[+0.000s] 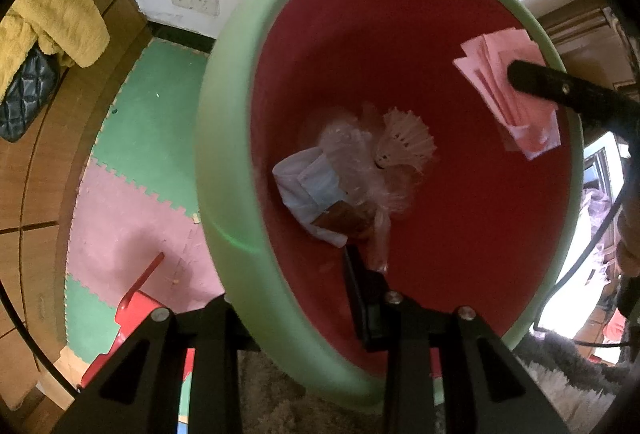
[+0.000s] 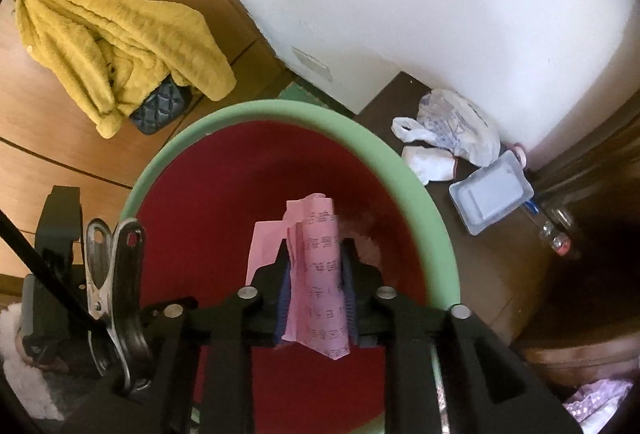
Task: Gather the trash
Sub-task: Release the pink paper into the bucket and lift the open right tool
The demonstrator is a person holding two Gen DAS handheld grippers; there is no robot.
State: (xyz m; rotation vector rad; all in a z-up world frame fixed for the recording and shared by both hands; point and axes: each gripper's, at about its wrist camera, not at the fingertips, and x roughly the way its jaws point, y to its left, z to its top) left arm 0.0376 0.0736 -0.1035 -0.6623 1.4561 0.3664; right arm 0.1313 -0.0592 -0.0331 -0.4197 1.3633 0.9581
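A round bin (image 1: 224, 162), green outside and red inside, fills both views. At its bottom lie a white shuttlecock (image 1: 406, 142), clear plastic wrap (image 1: 352, 150) and a blue-and-white face mask (image 1: 308, 182). My left gripper (image 1: 288, 286) is shut on the bin's near rim, one finger (image 1: 360, 294) inside the wall and the other outside it. My right gripper (image 2: 316, 266) hangs over the bin's mouth, its blue pads against a folded pink printed paper (image 2: 316, 258). The left wrist view shows the same pink paper (image 1: 504, 82) at the right gripper's finger (image 1: 540, 82).
Beyond the bin, by the white wall, lie a white plastic bag (image 2: 452, 130), a crumpled white wad (image 2: 430, 162), a pale blue pouch (image 2: 488, 194) and a small bottle (image 2: 554, 238). A yellow garment (image 2: 116, 46) covers a dark quilted bag (image 2: 160, 106). A metal clip (image 2: 116, 274) stands at the bin's left.
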